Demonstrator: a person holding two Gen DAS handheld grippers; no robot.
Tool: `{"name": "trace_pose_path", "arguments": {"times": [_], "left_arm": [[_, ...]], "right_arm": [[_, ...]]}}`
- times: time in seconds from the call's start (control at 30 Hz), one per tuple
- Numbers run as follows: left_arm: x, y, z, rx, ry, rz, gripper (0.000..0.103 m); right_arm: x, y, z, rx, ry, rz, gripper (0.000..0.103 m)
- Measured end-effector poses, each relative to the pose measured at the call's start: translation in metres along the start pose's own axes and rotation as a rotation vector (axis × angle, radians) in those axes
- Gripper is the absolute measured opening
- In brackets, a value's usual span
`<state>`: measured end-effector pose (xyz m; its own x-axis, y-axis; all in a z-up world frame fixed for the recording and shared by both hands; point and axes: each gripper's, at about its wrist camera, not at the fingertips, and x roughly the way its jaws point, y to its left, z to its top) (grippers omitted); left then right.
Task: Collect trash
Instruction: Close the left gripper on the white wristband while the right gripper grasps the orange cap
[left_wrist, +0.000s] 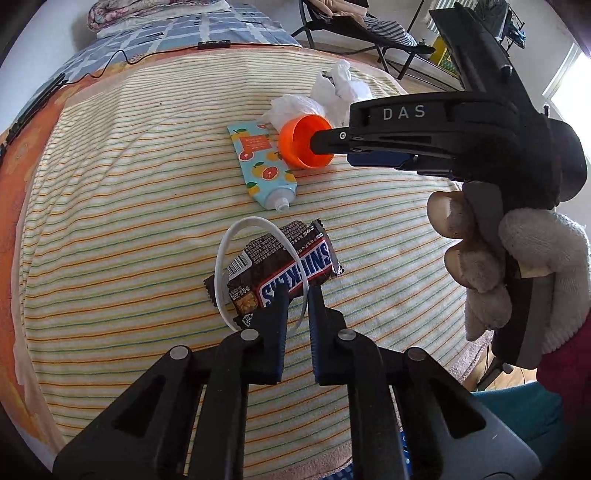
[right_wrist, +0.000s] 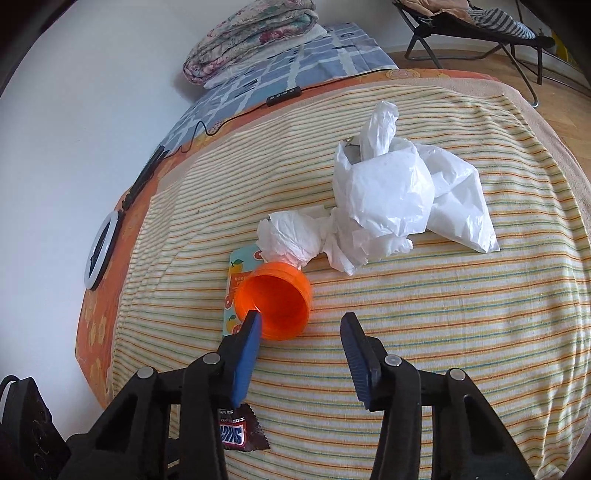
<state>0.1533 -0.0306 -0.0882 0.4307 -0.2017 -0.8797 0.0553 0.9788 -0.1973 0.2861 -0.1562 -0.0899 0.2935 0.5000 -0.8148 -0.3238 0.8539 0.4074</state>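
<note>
A: Starting at our left gripper (left_wrist: 297, 295): the jaws are drawn in narrow, nipping the thin white ring (left_wrist: 236, 258) that lies looped over the candy bar (left_wrist: 280, 269). The ring's near arc sits right between the two fingers.

B: And the bar's wrapper reads "SNICKERS" in blue block letters on white, upside down to us. There is a barcode on the brown end and small print we cannot read.

A: Our right gripper (right_wrist: 301, 319) is half open. One finger reaches inside the mouth of the orange cap (right_wrist: 275, 308), which lies on its side; the other finger stands outside it, well clear. Nothing is squeezed.

B: From the left wrist view, the side of that gripper shows the letters "DAS". A gloved hand (left_wrist: 517, 266) holds its handle.

A: Under the cap lies a pale blue tube (left_wrist: 258, 162) printed with grapefruit and oranges; its label text is too small to read.

B: Behind it sit a crumpled tissue (right_wrist: 291, 236) and a white plastic bag (right_wrist: 402, 199), touching. Everything rests on the striped blanket (right_wrist: 443, 332).
</note>
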Motion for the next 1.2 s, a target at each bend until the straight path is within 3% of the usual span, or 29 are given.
{"name": "trace_pose_path", "arguments": {"times": [0.37,0.5,0.57,0.63,0.83,1.0,1.13,1.2], "left_arm": [[-0.016,0.009,0.004,-0.048,-0.050,-0.039,0.003],[-0.021,0.015,0.007,-0.047,-0.069,-0.029,0.003],[-0.021,0.014,0.005,-0.042,-0.067,-0.021,0.003],[-0.019,0.012,0.004,-0.030,-0.061,0.001,0.003],[-0.005,0.010,0.004,-0.042,-0.016,-0.013,0.007],[0.007,0.003,0.010,-0.037,0.002,0.023,0.012],[0.019,0.005,0.013,-0.049,0.022,0.041,0.012],[0.019,0.008,0.015,-0.069,0.006,0.027,0.004]], "right_arm": [[0.014,-0.003,0.004,0.008,-0.008,-0.028,0.034],[0.017,-0.003,0.005,0.002,-0.014,-0.035,0.016],[0.017,-0.003,0.006,0.002,-0.017,-0.034,0.014],[0.017,-0.002,0.005,-0.008,-0.017,-0.035,0.006],[0.015,0.005,0.001,-0.044,-0.020,-0.042,0.005],[0.015,0.004,-0.001,-0.043,-0.013,-0.039,0.005],[0.017,0.005,-0.001,-0.049,-0.008,-0.039,0.007],[0.019,0.006,-0.002,-0.051,-0.008,-0.039,0.009]]}}
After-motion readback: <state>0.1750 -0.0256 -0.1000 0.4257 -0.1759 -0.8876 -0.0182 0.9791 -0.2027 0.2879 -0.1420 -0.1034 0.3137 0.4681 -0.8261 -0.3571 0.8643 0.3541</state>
